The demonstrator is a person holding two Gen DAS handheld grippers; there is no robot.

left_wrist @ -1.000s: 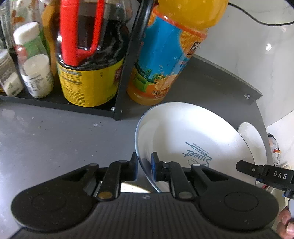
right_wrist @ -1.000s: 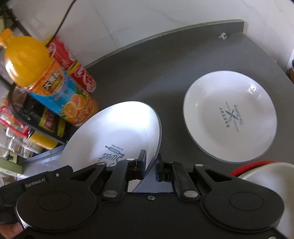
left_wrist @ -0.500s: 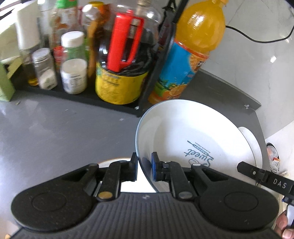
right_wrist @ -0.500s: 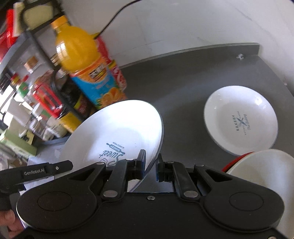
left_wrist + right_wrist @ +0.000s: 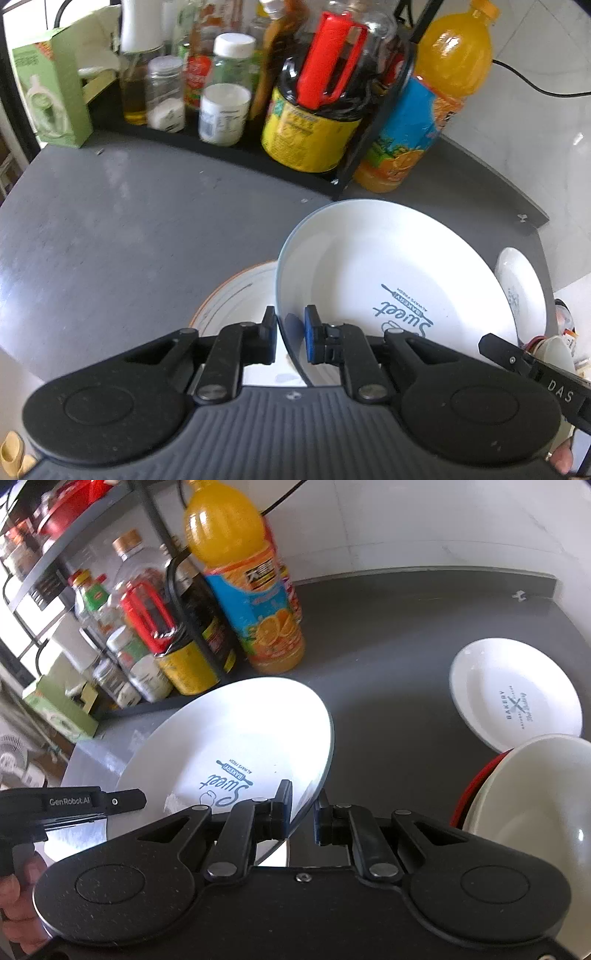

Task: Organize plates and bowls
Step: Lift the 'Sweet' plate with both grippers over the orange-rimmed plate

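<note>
Overhead, both grippers clamp "Sweet Bakery" plate [image 5: 388, 273], "BAKERY" plate [image 5: 515, 694] apart

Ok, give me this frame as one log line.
left gripper: shut on Sweet plate rim | right gripper: shut on opposite rim | plate: tilted, off counter | Bakery plate: flat on counter

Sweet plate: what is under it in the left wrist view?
Under the Sweet plate, pinched at its rim by the left claw, lies an orange-rimmed plate on the counter. Only its left part shows; the rest is covered.
</note>
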